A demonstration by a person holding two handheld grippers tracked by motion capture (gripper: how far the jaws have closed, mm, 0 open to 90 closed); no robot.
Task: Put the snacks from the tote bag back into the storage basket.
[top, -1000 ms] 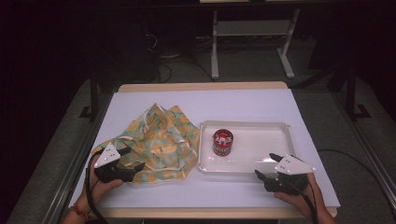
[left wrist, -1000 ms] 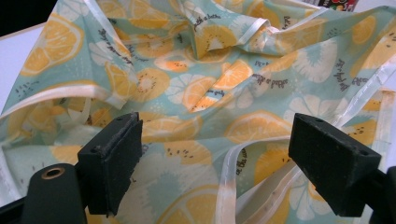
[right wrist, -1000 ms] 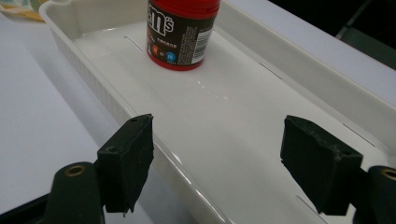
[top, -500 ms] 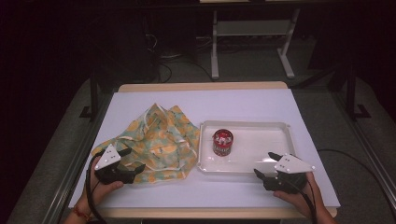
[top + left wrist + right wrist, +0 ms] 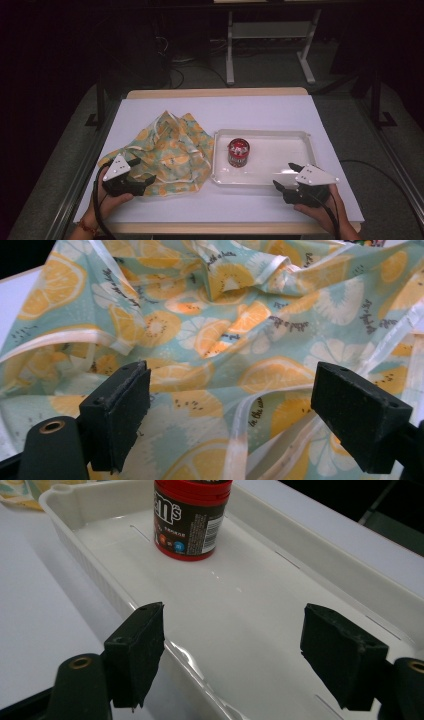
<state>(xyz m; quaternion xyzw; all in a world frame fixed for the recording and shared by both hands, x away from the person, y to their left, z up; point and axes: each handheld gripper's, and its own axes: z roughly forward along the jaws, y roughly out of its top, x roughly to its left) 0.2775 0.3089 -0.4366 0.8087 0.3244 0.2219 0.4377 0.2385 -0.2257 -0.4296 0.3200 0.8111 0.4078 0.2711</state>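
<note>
A crumpled cloth (image 5: pixel 170 150) printed with orange and kiwi slices on pale green lies left of centre on the white table. My left gripper (image 5: pixel 141 172) stands open at the cloth's near left edge; in the left gripper view the cloth (image 5: pixel 225 330) spreads between and beyond its jaws. A red and brown candy tub (image 5: pixel 238 152) stands upright at the left end of a white tray (image 5: pixel 295 155). My right gripper (image 5: pixel 286 176) is open at the tray's near right rim, and the tub (image 5: pixel 192 515) shows ahead of its jaws, inside the tray (image 5: pixel 280 565).
The white table top (image 5: pixel 225 107) has bare room behind the cloth and tray, and a strip along the near edge. Beyond the table stand a dark floor, cables and a white metal stand (image 5: pixel 267 47).
Both grippers have barely moved; the left gripper has shifted slightly at the cloth's edge. The cloth, tub and tray lie as before.
</note>
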